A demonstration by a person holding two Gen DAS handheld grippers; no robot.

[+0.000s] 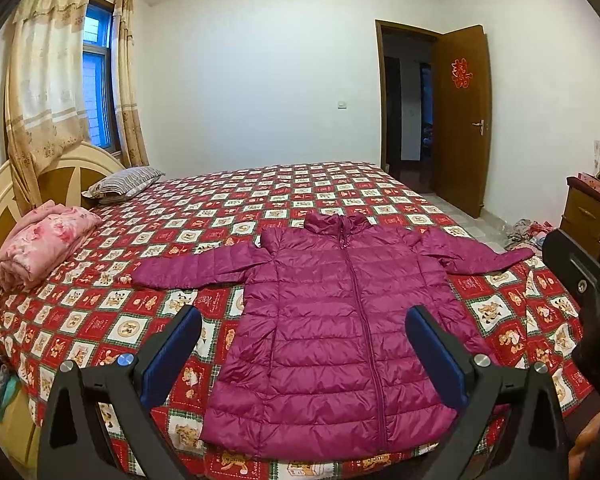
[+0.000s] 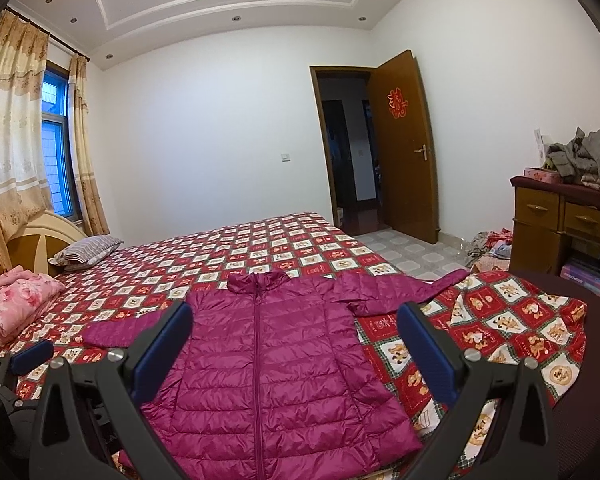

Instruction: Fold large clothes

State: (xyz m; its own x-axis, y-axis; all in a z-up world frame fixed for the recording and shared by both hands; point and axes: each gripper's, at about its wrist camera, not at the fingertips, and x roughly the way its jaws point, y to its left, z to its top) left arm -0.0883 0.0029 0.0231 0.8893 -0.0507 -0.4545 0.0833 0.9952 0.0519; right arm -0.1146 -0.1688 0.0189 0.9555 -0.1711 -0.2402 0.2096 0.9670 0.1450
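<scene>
One magenta puffer jacket (image 1: 332, 320) lies flat and face up on the near part of the bed (image 1: 228, 200), zipped shut, collar pointing toward the far wall, both sleeves spread out to the sides; its hem sits close to the bed's near edge. Above the hem, the left gripper (image 1: 304, 344) hangs with its blue-padded jaws spread wide and holding nothing, and the right gripper (image 2: 294, 338) is likewise wide apart and empty over the jacket's lower half. Farther off, a folded pink blanket (image 1: 40, 244) and a striped pillow (image 1: 126, 182) rest near the headboard (image 1: 4, 200), and a wooden door (image 1: 462, 120) stands open.
</scene>
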